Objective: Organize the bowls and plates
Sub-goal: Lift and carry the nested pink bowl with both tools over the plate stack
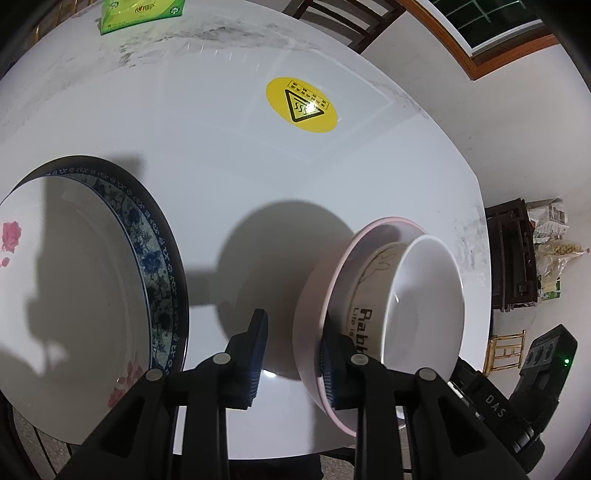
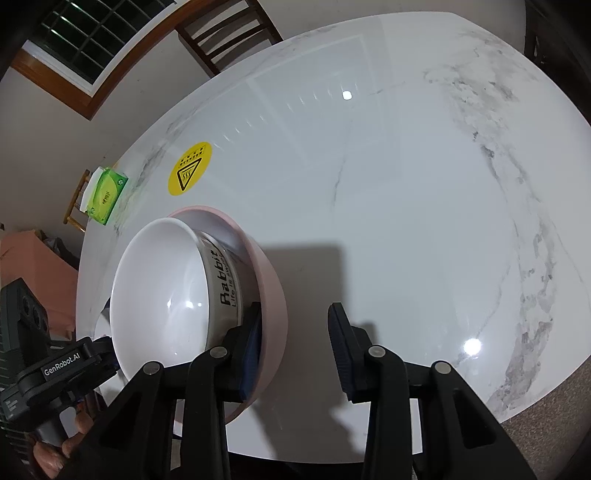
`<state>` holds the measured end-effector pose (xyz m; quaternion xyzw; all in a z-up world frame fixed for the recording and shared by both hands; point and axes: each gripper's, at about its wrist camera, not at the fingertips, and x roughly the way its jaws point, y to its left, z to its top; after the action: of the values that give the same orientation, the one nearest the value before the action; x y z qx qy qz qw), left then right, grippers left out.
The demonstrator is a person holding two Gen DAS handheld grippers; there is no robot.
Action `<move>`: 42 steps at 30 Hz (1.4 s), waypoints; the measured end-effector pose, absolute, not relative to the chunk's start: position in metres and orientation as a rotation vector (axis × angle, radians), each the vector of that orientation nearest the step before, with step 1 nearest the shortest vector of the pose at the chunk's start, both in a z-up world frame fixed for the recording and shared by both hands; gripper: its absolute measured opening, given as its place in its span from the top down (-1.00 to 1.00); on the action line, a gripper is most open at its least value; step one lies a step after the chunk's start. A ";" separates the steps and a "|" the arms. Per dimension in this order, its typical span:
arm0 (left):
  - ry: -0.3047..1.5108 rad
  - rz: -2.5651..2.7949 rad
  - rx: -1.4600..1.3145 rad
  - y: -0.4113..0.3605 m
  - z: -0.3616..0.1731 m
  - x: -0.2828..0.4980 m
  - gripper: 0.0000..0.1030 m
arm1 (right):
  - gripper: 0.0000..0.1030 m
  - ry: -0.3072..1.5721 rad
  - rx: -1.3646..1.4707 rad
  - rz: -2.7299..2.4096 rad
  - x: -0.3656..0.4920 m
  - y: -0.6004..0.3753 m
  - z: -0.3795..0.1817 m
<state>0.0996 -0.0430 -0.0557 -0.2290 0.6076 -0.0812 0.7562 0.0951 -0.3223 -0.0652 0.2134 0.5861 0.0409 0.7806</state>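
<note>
A white bowl with "Rabbit" lettering [image 1: 424, 295] sits nested inside a pink bowl [image 1: 314, 332] on the white marble table [image 1: 240, 155]. My left gripper [image 1: 291, 358] is open; its right finger is inside the pink bowl's rim and its left finger outside. In the right wrist view the same white bowl [image 2: 162, 291] sits in the pink bowl [image 2: 273, 306]. My right gripper [image 2: 295, 347] is open, with its left finger inside the pink rim. A stack of plates, a white rose plate on a blue-patterned one [image 1: 155, 258], lies at the left.
A round yellow hot-surface sticker [image 1: 302, 105] marks the table's middle. A green tissue pack [image 1: 142, 13] lies at the far edge. Dark wooden chairs [image 2: 229, 29] stand behind the table. The table's near edge runs just below both grippers.
</note>
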 end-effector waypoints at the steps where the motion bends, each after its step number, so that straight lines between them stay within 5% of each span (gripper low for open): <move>1: 1.324 -0.175 -0.498 -0.043 -0.056 0.100 0.51 | 0.46 1.263 0.464 0.090 0.095 -0.322 -0.065; 10: 1.283 -0.182 -0.432 -0.054 -0.049 0.099 0.83 | 0.72 1.222 0.532 0.125 0.094 -0.323 -0.065; 42: 1.211 -0.158 -0.333 -0.058 -0.039 0.093 0.85 | 0.73 1.178 0.499 0.132 0.094 -0.317 -0.062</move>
<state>0.0934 -0.0578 -0.0389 -0.1556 0.5657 -0.0740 0.8064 0.0940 -0.3167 -0.0617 0.2327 0.5491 0.0615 0.8003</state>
